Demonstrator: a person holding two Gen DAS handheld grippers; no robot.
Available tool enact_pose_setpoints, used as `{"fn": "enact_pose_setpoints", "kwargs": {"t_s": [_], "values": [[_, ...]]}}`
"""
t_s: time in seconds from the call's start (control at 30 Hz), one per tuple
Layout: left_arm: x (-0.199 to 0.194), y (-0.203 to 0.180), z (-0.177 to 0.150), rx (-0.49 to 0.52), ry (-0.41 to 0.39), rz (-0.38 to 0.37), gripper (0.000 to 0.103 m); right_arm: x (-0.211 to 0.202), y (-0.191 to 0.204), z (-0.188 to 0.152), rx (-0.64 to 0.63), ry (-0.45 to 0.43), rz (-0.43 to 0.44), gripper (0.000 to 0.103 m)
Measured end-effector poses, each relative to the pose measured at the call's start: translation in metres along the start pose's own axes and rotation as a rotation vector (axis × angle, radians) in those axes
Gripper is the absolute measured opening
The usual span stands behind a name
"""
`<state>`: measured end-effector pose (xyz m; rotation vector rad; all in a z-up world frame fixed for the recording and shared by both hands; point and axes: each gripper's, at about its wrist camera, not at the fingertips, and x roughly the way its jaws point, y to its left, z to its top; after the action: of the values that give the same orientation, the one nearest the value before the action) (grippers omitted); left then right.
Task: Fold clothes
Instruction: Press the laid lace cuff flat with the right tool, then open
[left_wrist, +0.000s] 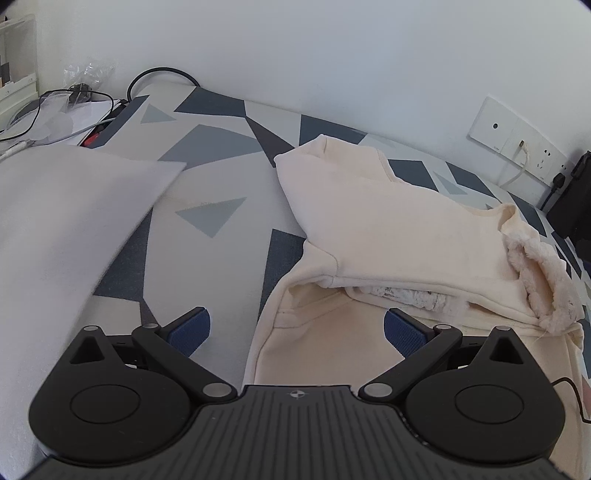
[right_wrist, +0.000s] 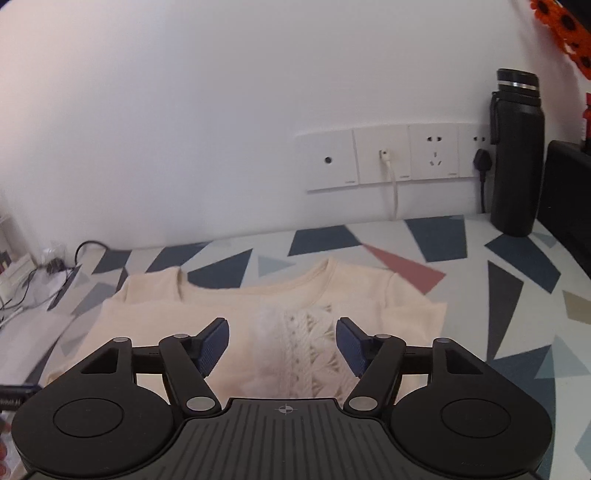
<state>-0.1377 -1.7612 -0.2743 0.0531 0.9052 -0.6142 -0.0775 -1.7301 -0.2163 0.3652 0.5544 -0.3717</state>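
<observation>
two grippers hang over a tabletop covered in a blue, grey and pink triangle pattern. the left gripper has its jaws spread wide with nothing between the blue pads; it sits above the near edge of a cream sweater, which lies partly folded toward the right side of the tabletop, its fleecy lining showing at a turned-back hem. a pale grey cloth, blurred, covers the near left part. the right gripper is also parted and empty, poised over the sweater's knitted front panel, with the neckline pointing at the far edge. against the wall at the far edge stand a black bottle near the right corner and a row of sockets. cables clutter the far left corner.
</observation>
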Motion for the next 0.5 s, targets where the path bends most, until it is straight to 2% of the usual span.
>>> {"fn": "enact_pose_setpoints", "kwargs": {"t_s": [0.07,0.27,0.33,0.37,0.4,0.47,0.5], "values": [[0.001,0.000,-0.002,-0.004,0.008,0.006,0.102,0.015,-0.007,0.006,0.006,0.044,-0.048,0.058],[0.002,-0.002,-0.005,0.010,0.013,0.018,0.102,0.052,0.012,0.006,-0.098,0.127,-0.016,0.058],[0.002,-0.002,-0.005,0.009,0.013,0.021,0.103,0.062,0.020,0.003,-0.134,0.152,-0.020,0.055],[0.003,-0.003,-0.005,0.010,0.013,0.023,0.103,0.069,0.022,0.001,-0.139,0.176,-0.046,0.035],[0.003,-0.003,-0.005,0.014,0.011,0.025,0.103,0.075,0.021,0.000,-0.121,0.188,-0.097,0.010],[0.004,-0.005,-0.006,0.028,0.009,0.030,0.103,0.073,0.008,0.001,0.002,0.159,-0.130,0.011],[0.004,-0.005,-0.006,0.035,0.009,0.032,0.103,0.068,0.001,0.004,0.070,0.115,-0.148,0.011]]}}
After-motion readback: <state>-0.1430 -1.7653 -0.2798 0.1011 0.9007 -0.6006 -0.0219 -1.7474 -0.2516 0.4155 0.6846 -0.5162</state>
